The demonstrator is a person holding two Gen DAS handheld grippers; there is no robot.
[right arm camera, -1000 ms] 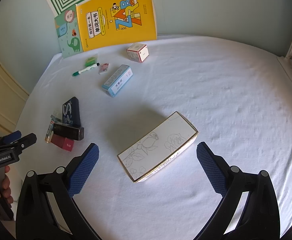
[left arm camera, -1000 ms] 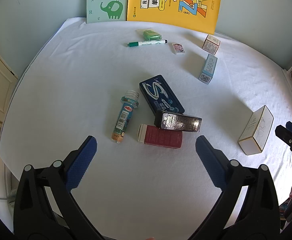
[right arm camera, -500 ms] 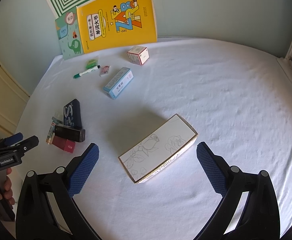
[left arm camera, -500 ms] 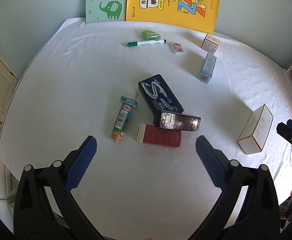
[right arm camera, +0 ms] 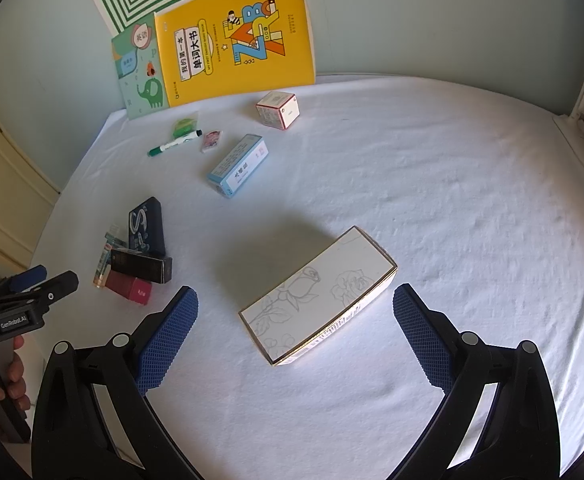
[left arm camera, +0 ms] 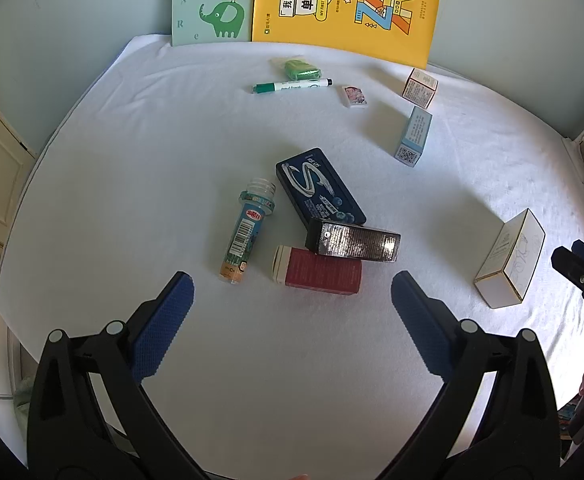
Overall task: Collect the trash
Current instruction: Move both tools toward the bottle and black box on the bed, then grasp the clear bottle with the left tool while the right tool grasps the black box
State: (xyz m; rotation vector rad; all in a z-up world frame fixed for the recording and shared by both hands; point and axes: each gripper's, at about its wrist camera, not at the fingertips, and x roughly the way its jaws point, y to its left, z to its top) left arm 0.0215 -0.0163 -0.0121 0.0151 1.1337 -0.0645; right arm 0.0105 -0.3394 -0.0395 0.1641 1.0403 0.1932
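Left gripper jaws wide, empty, poised just short of the red box, apparently the first pick. Right gripper jaws wide, straddling the white box without contact. Other litter lies scattered farther across the white bench.

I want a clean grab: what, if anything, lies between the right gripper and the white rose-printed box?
Nothing visible: the right gripper is open, with only bare white cloth before the white box.

Each black hand-held gripper has blue textured pads and silver screws.
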